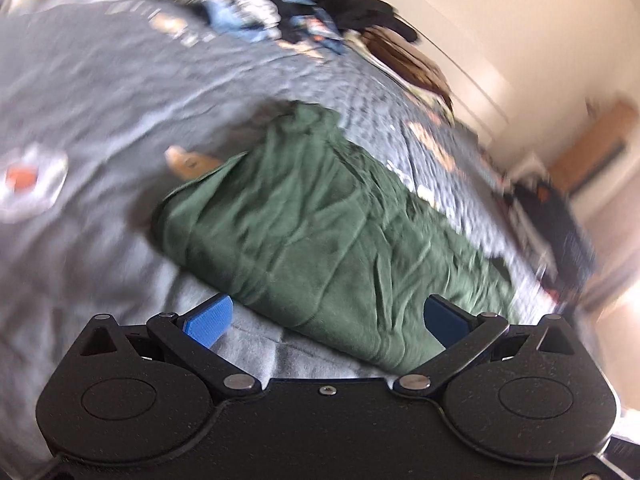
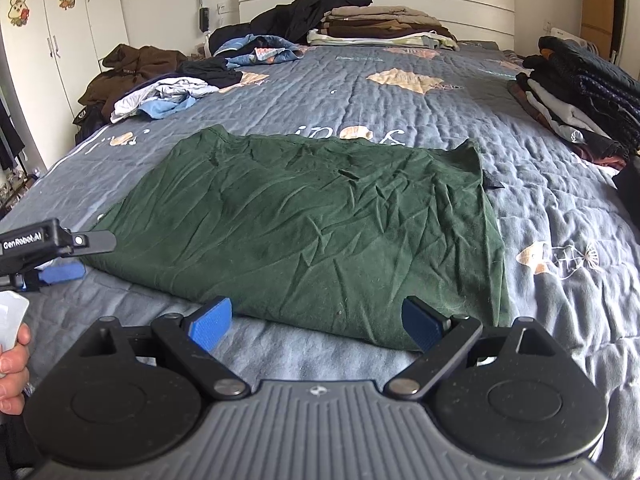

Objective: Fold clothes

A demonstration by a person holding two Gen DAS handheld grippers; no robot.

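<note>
Green cotton T-shirt (image 2: 304, 224), creased and already folded into a long band, lies across the grey-blue quilted bed (image 2: 560, 216), its near edge right at both tools. Right tool (image 2: 316, 324) hovers at that edge, blue pads spread wide, nothing between them. Left tool (image 1: 326, 320) sits at the band's left end, tilted, also spread and empty. Looks like the step between folds: next, each tool needs to pinch an end or corner of that band and carry it over cleanly.
</note>
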